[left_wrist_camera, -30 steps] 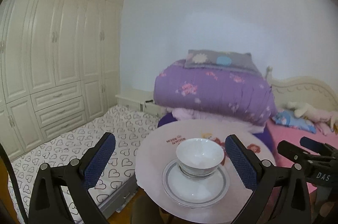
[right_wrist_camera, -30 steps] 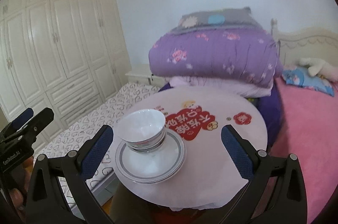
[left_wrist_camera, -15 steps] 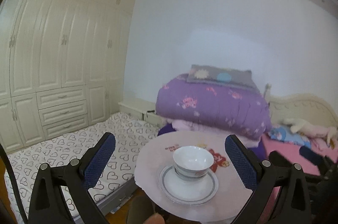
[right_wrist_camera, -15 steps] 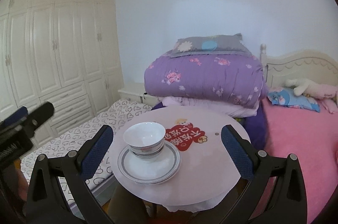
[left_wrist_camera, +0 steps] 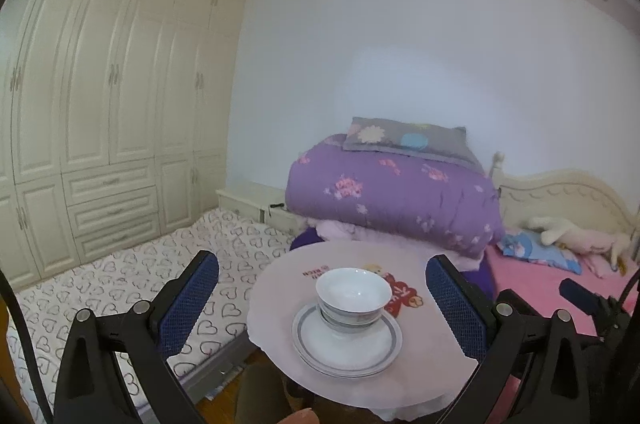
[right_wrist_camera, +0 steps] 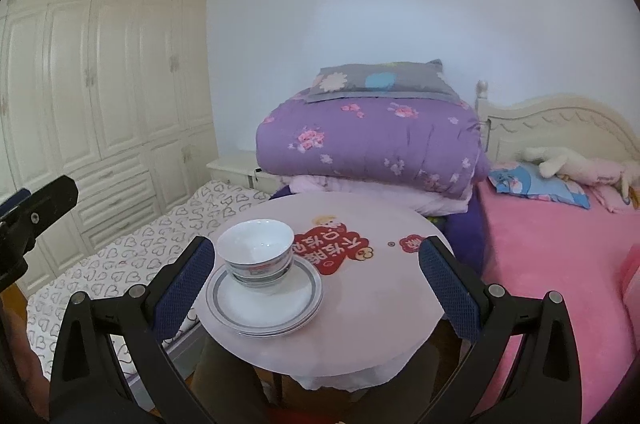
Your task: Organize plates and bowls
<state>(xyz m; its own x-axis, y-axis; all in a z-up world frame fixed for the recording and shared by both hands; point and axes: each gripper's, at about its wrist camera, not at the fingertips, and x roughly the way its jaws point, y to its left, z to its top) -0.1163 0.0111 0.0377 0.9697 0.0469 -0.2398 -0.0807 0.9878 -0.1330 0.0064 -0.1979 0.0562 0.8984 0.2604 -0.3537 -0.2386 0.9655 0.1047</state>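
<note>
My left gripper, black-framed with blue textured pads, hangs with its jaws spread wide and nothing between them, held back from the table; my right gripper is the same, jaws apart and empty, also short of the tabletop. Beyond them stands the small round table with a pale pink cover, and on its near-left part sit the white bowls with a patterned band, which look like two nested together, resting upright on a stack of white plates with grey rims. From what I see the stacking looks finished, so I judge this as the end of the job. The risk from here is mine: the pile sits close to the table's edge, and if I bring either gripper forward carelessly a pad could clip the bowl rim and push the stack off toward the heart-print mattress or the floor. The glazed ware will slide easily on that smooth cover. The folded purple quilt behind is well apart.
</note>
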